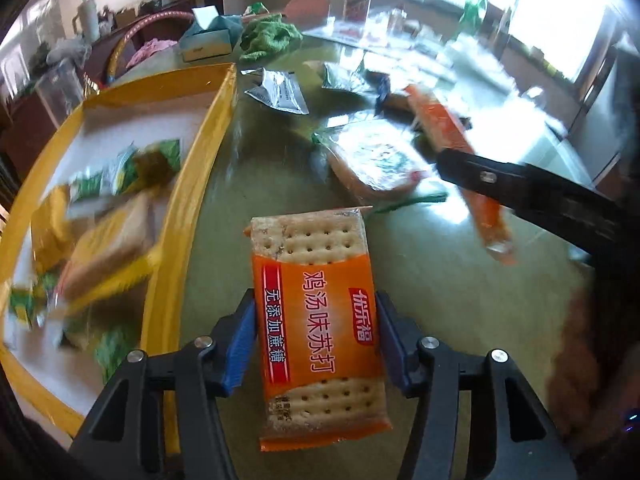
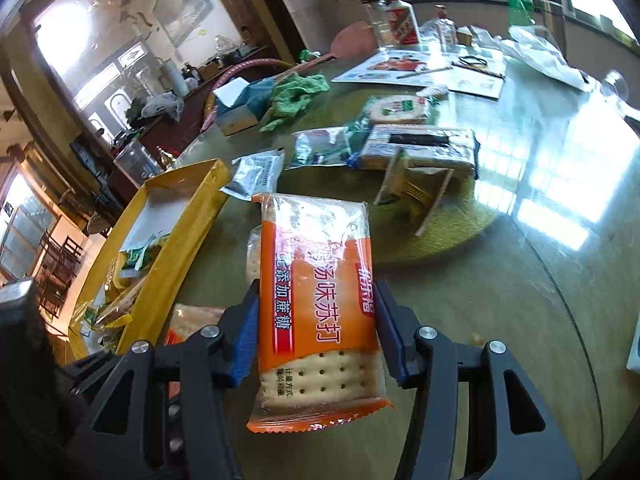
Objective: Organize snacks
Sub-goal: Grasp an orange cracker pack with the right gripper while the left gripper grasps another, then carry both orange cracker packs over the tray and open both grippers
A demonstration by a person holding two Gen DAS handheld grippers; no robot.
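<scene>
My left gripper (image 1: 316,300) is shut on an orange soda-cracker packet (image 1: 316,312), blue pads pressing both long edges, just right of the yellow box (image 1: 188,200). The box holds several wrapped snacks (image 1: 108,240). My right gripper (image 2: 316,288) is shut on a second orange cracker packet (image 2: 320,304), held over the green table. In the left wrist view that packet (image 1: 452,132) shows edge-on beside a black finger (image 1: 500,178) at the right. In the right wrist view the left-hand packet (image 2: 192,320) peeks out low at the left, next to the yellow box (image 2: 188,216).
Loose snacks lie further back on the glass-topped table: a bread packet (image 1: 372,164), a silver sachet (image 2: 256,176), a clear wrapper (image 2: 320,146) and a boxed cake packet (image 2: 420,148). Behind them are a green cloth (image 2: 296,98), a tissue box (image 2: 236,108), papers and bottles (image 2: 400,20).
</scene>
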